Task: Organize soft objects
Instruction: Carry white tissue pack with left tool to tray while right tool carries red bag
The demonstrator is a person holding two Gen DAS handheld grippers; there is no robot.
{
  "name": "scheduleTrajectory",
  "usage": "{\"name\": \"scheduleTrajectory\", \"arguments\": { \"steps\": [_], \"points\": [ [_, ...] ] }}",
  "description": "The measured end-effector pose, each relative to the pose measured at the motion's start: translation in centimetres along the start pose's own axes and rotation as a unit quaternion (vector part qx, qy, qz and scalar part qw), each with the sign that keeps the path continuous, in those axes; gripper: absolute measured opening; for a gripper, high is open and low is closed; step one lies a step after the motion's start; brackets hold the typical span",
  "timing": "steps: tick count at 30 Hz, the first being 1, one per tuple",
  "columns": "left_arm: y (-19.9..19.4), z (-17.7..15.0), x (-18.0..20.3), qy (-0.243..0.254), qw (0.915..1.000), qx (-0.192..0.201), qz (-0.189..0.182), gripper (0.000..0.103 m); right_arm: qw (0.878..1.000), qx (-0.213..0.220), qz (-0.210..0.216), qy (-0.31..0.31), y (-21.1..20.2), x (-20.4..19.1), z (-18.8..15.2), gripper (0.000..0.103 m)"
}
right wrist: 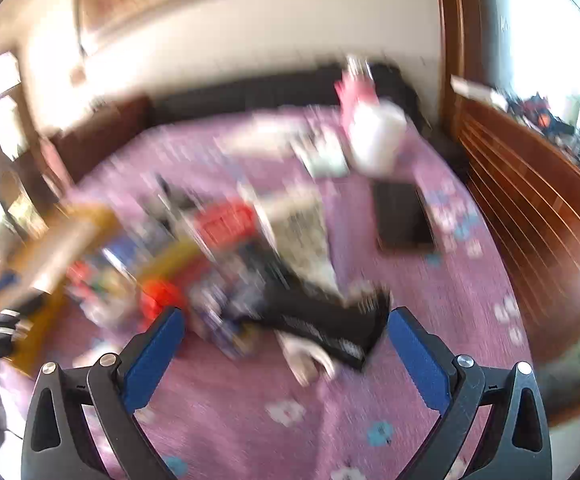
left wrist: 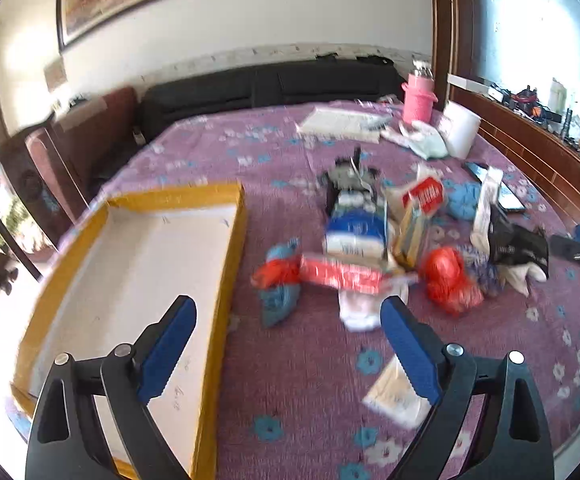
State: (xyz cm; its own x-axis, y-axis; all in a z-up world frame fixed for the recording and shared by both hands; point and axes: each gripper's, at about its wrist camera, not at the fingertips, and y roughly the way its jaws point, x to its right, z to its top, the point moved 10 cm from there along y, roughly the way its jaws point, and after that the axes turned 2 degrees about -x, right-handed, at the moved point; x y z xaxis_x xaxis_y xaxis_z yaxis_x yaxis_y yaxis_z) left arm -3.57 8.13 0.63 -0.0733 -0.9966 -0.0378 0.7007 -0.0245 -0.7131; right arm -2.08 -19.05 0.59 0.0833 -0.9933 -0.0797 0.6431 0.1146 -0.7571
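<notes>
I am holding my left gripper (left wrist: 289, 328) over the bed (left wrist: 302, 392), its blue jaws standing wide apart with nothing between them. Just beyond the right jaw a small white packet (left wrist: 394, 394) is lying on the purple flowered cover. To the left, a shallow cardboard tray (left wrist: 226, 292) with yellow-brown walls is sitting near the bed's left edge, its white floor showing. Past the jaws, the pile of soft objects (left wrist: 370, 248) is spreading across the middle of the bed: red and blue bundles, white pieces, a black sock. Farther back, a pink flask (left wrist: 418, 98) is standing near the bed's far right corner.

My right gripper (right wrist: 286, 338) is also hanging with its jaws spread and gripping nothing; its view is blurring heavily. A black sock (right wrist: 322, 320) is lying between and just beyond them.
</notes>
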Motion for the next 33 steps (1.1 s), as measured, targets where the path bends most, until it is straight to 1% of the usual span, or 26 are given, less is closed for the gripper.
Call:
{"name": "scheduleTrajectory", "arguments": {
  "steps": [1, 2, 4, 6, 9, 10, 12, 14, 15, 16, 17, 18, 20, 22, 23, 24, 25, 27, 30, 31, 33],
  "points": [
    [0.2, -0.8, 0.5, 0.005, 0.9998, -0.009, -0.017, 0.093, 0.999, -0.012, 0.029, 0.015, 0.9, -0.7, -0.3, 0.098],
    [0.3, -1.7, 1.1, 0.015, 0.9992, -0.019, -0.033, 0.093, 0.997, -0.022, 0.062, 0.033, 1.5, -1.3, -0.8, 0.098],
    [1.0, -3.4, 2.3, 0.038, 0.9967, -0.040, -0.059, 0.093, 0.992, -0.046, 0.107, 0.057, 2.6, -2.4, -1.7, 0.098],
    [1.8, -4.3, 3.9, 0.050, 0.9938, -0.049, -0.087, 0.093, 0.990, -0.053, 0.118, 0.054, 2.9, -3.7, -1.9, 0.096],
    [2.9, -4.8, 5.6, 0.067, 0.9894, -0.059, -0.114, 0.093, 0.986, -0.067, 0.147, 0.043, 3.2, -6.6, -1.6, 0.092],
    [3.4, -4.9, 6.4, 0.074, 0.9876, -0.063, -0.124, 0.093, 0.986, -0.068, 0.147, 0.046, 3.4, -7.4, -1.4, 0.087],
    [4.5, -5.3, 7.5, 0.082, 0.9839, -0.077, -0.139, 0.092, 0.984, -0.081, 0.152, 0.035, 3.7, -9.2, -1.3, 0.082],
    [5.3, -5.5, 8.5, 0.085, 0.9797, -0.094, -0.155, 0.083, 0.985, -0.092, 0.147, 0.016, 4.7, -10.5, -0.9, 0.079],
    [5.2, -5.3, 8.7, 0.085, 0.9800, -0.091, -0.155, 0.076, 0.985, -0.098, 0.141, 0.008, 5.5, -11.1, -0.8, 0.076],
    [5.2, -5.3, 8.8, 0.085, 0.9792, -0.095, -0.158, 0.065, 0.985, -0.104, 0.139, 0.005, 5.9, -11.4, -0.7, 0.073],
    [5.2, -5.2, 8.8, 0.082, 0.9795, -0.095, -0.157, 0.045, 0.984, -0.109, 0.138, 0.006, 6.4, -11.6, -0.6, 0.070],
    [5.1, -5.1, 8.6, 0.077, 0.9791, -0.097, -0.161, 0.042, 0.984, -0.115, 0.137, 0.008, 7.0, -11.8, -0.6, 0.068],
    [5.0, -5.0, 8.0, 0.051, 0.9784, -0.103, -0.172, 0.038, 0.983, -0.127, 0.130, 0.010, 8.0, -12.1, -0.7, 0.061],
    [4.7, -5.0, 7.0, 0.032, 0.9786, -0.099, -0.177, 0.036, 0.984, -0.132, 0.121, 0.008, 8.6, -12.1, -0.8, 0.054],
    [4.5, -5.0, 6.6, 0.024, 0.9789, -0.097, -0.178, 0.035, 0.984, -0.134, 0.117, 0.005, 8.9, -12.2, -0.8, 0.052],
    [4.2, -5.1, 6.0, 0.013, 0.9789, -0.094, -0.181, 0.035, 0.985, -0.136, 0.110, 0.001, 9.2, -12.3, -0.9, 0.046],
    [4.1, -5.1, 5.7, 0.007, 0.9789, -0.093, -0.182, 0.034, 0.985, -0.140, 0.098, -0.004, 9.6, -12.2, -1.1, 0.043],
    [3.9, -5.1, 5.2, -0.002, 0.9792, -0.090, -0.182, 0.034, 0.986, -0.140, 0.089, -0.007, 9.9, -12.0, -1.4, 0.040],
    [2.5, -4.9, 4.0, -0.022, 0.9782, -0.077, -0.191, 0.032, 0.987, -0.131, 0.087, -0.011, 9.3, -11.8, -1.5, 0.038],
    [2.1, -4.5, 3.7, -0.026, 0.9784, -0.073, -0.192, 0.032, 0.988, -0.124, 0.087, -0.012, 8.8, -11.8, -1.4, 0.038],
    [0.2, -3.7, 2.3, -0.040, 0.9780, -0.053, -0.197, 0.032, 0.990, -0.110, 0.088, -0.013, 7.3, -11.7, -1.2, 0.038]
  ]
}}
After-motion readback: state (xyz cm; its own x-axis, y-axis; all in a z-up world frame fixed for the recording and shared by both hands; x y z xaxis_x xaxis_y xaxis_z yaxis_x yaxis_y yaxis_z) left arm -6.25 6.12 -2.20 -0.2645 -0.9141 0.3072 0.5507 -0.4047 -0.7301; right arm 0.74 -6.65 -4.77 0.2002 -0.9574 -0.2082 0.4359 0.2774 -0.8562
